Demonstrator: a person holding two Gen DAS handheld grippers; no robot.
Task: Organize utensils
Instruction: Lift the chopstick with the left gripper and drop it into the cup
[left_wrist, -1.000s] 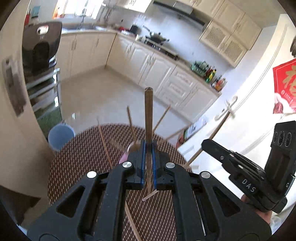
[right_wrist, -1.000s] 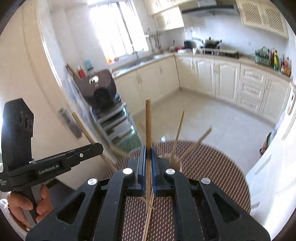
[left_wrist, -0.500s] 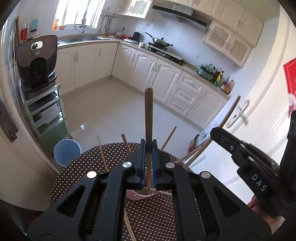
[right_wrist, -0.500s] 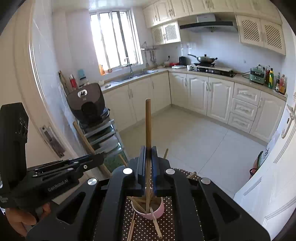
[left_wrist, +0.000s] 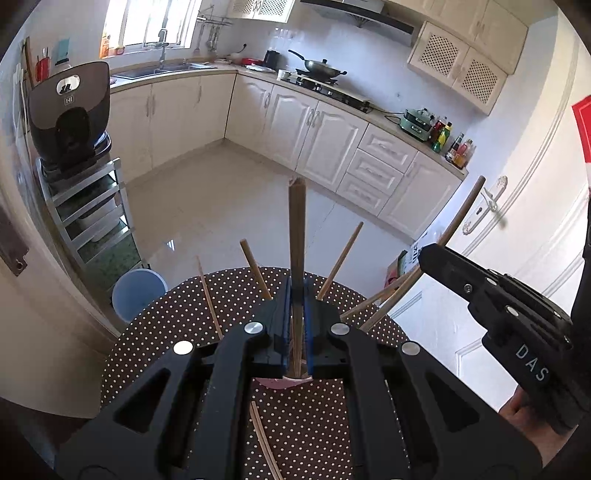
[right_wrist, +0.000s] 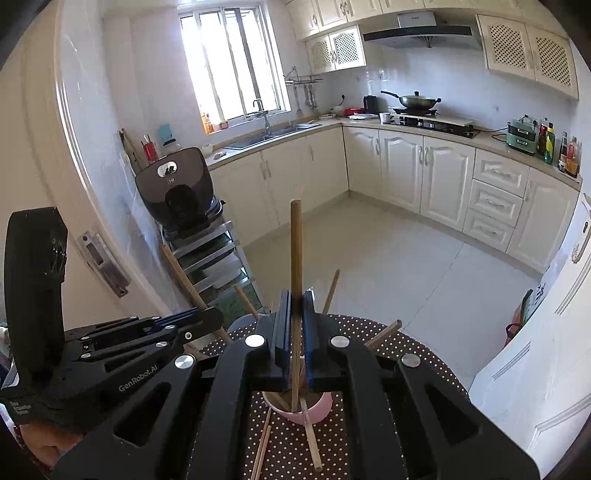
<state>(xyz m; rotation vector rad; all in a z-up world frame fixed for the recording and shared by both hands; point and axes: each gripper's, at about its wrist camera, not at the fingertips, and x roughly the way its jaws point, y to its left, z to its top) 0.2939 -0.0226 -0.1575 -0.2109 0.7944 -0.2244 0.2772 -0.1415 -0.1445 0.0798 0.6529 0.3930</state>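
My left tool (left_wrist: 296, 325) is clamped on a long brown wooden chopstick (left_wrist: 296, 236) that stands upright in the middle of the left wrist frame, its lower end reaching down toward the rim of the pale pink round cup (left_wrist: 282, 382) just below the blue pads. My right tool (right_wrist: 295, 332) is likewise clamped on a second brown wooden chopstick (right_wrist: 295, 258), centre frame, whose bottom end dips into the same pink cup (right_wrist: 314, 411) at the lower middle. Several more thin wooden chopsticks (left_wrist: 338, 260) lean out of the cup and fan toward the upper middle of the left view. Two loose pale chopsticks (right_wrist: 310, 439) lie on the round brown tabletop with white polka dots (left_wrist: 166, 325), near the bottom edge. In the left view the right tool (left_wrist: 428, 258) enters from the right edge, held by a hand (left_wrist: 517, 410) at lower right.
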